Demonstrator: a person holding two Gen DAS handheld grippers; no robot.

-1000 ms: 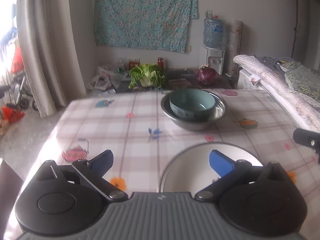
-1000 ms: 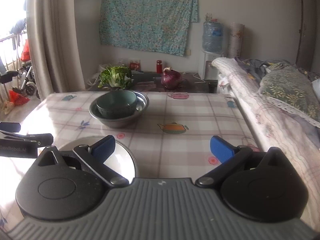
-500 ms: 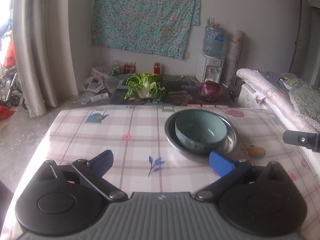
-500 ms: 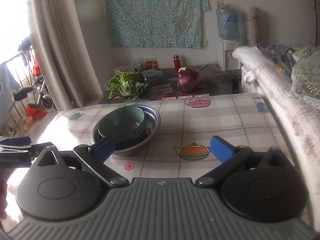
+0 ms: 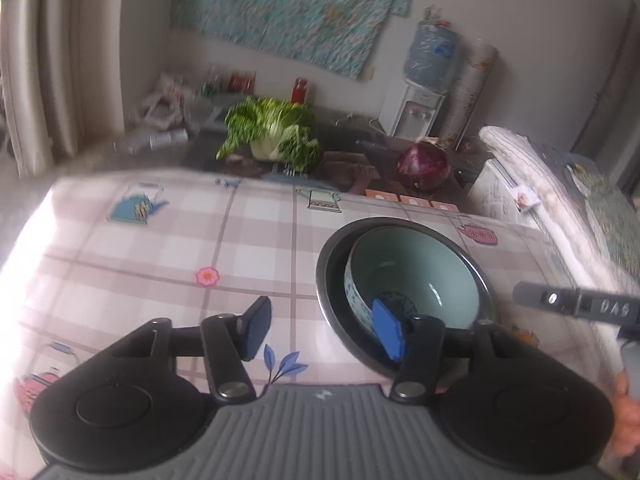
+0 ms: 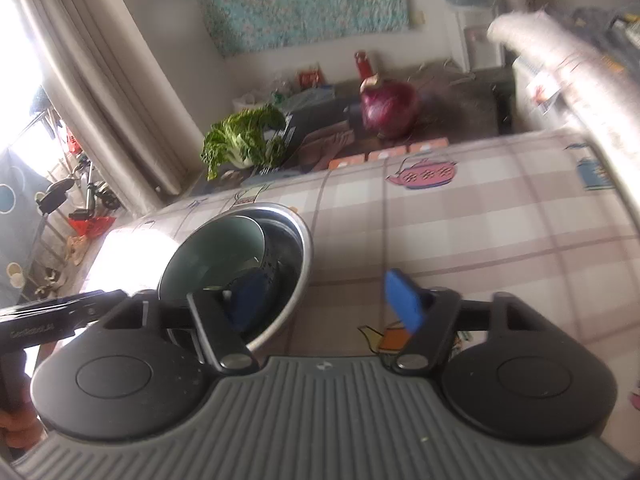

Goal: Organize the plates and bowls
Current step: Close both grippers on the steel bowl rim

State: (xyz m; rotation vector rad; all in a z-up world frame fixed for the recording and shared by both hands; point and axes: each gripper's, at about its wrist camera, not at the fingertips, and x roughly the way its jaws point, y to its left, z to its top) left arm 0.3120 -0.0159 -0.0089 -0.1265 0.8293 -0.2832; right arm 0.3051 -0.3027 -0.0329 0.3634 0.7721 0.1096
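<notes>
Your left fingers (image 5: 387,334) and right fingers (image 6: 403,300) have just been closing, each pair straddling the metal bowl's (image 5: 332,300) rim without pressing; the green bowl (image 5: 416,276) sits inside.

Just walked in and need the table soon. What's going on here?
A person is tidying dishes with a handheld tool in each hand. The left tool and right tool, jaws just narrowing but gripping nothing yet, straddle opposite rims of the steel bowl, which holds a green bowl on the checked tablecloth.
</notes>
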